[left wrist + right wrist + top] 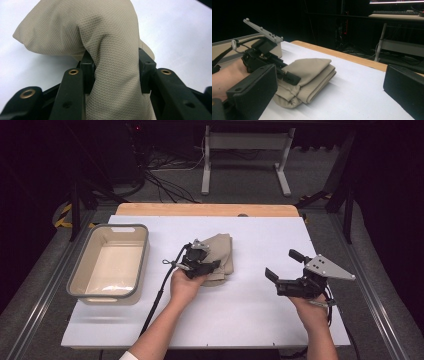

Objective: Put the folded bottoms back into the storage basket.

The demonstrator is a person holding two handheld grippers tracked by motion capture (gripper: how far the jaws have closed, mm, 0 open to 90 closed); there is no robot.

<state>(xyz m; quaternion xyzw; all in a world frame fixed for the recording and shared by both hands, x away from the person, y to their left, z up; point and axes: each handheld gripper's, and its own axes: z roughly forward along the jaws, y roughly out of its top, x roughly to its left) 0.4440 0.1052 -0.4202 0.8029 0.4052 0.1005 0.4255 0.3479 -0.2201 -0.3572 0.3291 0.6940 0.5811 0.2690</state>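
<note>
Two hand-held grippers: left hand-held gripper [210, 265] clamped on folded beige cloth [220, 252], likely for lifting; right hand-held gripper [282, 267] wide open, empty.

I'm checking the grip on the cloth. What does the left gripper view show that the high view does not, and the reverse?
Left gripper view alone: both pads of the left hand-held gripper pressing a bunched ridge of the beige cloth. High view alone: the grey tub, and the right hand-held gripper, open, apart from the cloth. Both: the folded cloth on the white table.
</note>
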